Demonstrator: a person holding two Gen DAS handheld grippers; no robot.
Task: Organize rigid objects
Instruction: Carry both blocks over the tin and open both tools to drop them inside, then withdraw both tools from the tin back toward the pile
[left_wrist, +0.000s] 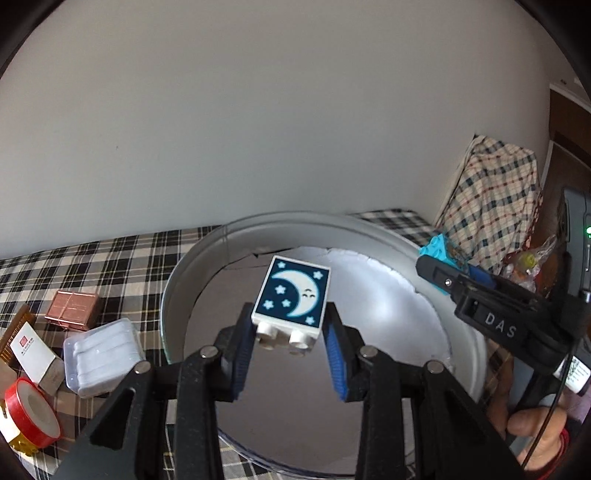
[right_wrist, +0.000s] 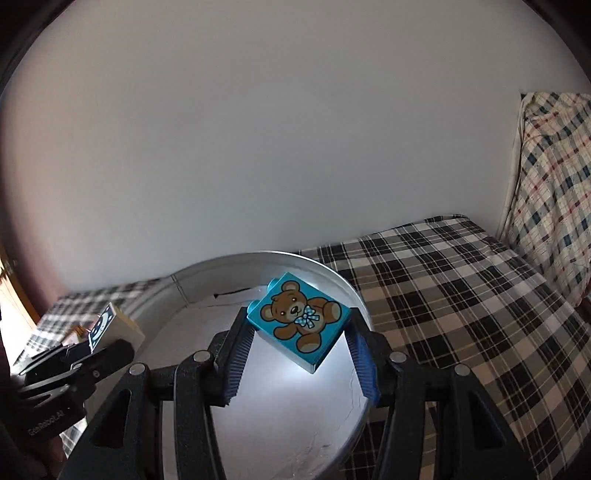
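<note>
Gripping a white moon block (left_wrist: 291, 300) between closed blue pads, left hand-held gripper (left_wrist: 291, 334) poised above the round metal tin (left_wrist: 177, 280). Clamped likewise on a blue teddy-bear block (right_wrist: 300, 322), right hand-held gripper (right_wrist: 299, 345) over the same tin. Left of the tin on the plaid bed (left_wrist: 110, 258): clear plastic case (left_wrist: 101, 356), red tape roll (left_wrist: 31, 413).

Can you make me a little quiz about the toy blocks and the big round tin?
1. True or false: the left gripper holds the moon block.
2. The bear block in the right gripper is: A red, B blue, C green.
3. Fill in: both blocks are held over the round ____.

Key: 1 true; 2 B; 3 tin.
</note>
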